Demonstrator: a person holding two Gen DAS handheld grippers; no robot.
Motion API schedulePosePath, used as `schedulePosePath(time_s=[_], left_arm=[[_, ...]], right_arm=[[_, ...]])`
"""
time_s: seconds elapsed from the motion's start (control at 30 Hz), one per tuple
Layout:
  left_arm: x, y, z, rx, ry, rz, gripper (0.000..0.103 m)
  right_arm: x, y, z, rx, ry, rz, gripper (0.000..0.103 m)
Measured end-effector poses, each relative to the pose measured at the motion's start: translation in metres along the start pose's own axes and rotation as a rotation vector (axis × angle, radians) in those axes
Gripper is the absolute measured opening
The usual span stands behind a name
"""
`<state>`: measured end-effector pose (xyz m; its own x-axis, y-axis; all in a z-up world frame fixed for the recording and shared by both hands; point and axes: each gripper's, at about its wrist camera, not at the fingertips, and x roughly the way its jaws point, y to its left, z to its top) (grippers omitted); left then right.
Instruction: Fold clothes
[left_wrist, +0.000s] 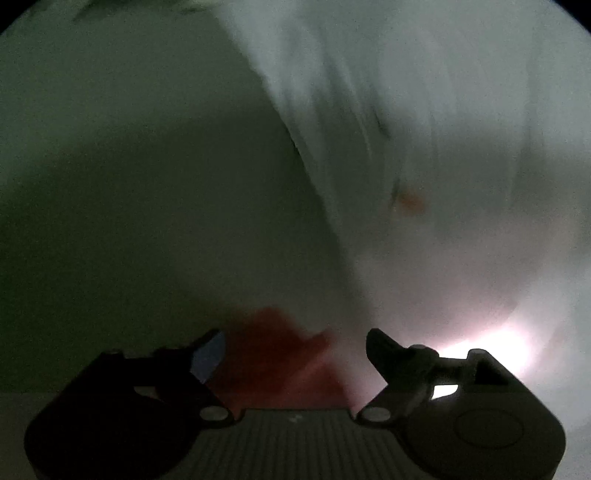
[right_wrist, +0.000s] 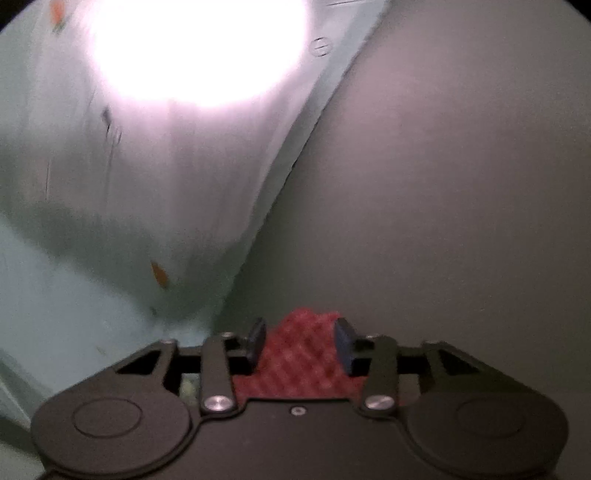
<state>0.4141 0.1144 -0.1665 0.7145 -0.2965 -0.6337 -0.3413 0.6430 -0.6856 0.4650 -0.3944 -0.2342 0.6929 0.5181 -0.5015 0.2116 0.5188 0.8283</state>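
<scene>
One pale mint-white garment of thin printed cloth (left_wrist: 424, 147) is seen spread over a plain grey-green surface (left_wrist: 129, 166), filling the upper right of the left wrist view, its edge running down diagonally toward the bottom centre. In the right wrist view the same garment (right_wrist: 147, 177) covers the left half, its hemmed edge slanting from the top right down to the bottom centre, with the bare surface (right_wrist: 443, 184) on the right. Two small orange printed marks are counted on the cloth in the right view, and one in the left; finer detail is lost to motion blur. One strong glare of light is reflected off the cloth in each view. The left gripper (left_wrist: 295, 343) is shown with its two black fingers wide apart, only a blurred red patch lying between them, with no cloth held. The right gripper (right_wrist: 301, 341) is shown with its fingers partly apart over red dimpled padding, nothing clamped between the pads.
</scene>
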Motion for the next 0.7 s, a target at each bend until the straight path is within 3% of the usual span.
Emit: schedulePosePath(time_s=[0.07,0.1,0.23,0.43,0.7], left_arm=[[0.005,-0.019,-0.014,0.187,0.036,0.084,0.085],[0.009,-0.024,-0.021,0.226,0.055,0.094,0.085],[0.032,-0.030,-0.036,0.250,0.123,0.118,0.087],[0.065,-0.052,-0.056,0.476,0.168,0.190,0.088],[0.101,-0.061,-0.058,0.521,0.199,0.151,0.093]], right_arm=[[0.000,0.013,-0.007,-0.143,0.025,-0.066,0.054],[0.003,0.018,-0.012,-0.205,0.042,-0.090,0.054],[0.015,0.036,-0.030,-0.404,0.101,-0.157,0.063],[0.037,0.052,-0.046,-0.608,0.157,-0.206,0.079],[0.068,0.067,-0.064,-0.849,0.219,-0.223,0.086]])
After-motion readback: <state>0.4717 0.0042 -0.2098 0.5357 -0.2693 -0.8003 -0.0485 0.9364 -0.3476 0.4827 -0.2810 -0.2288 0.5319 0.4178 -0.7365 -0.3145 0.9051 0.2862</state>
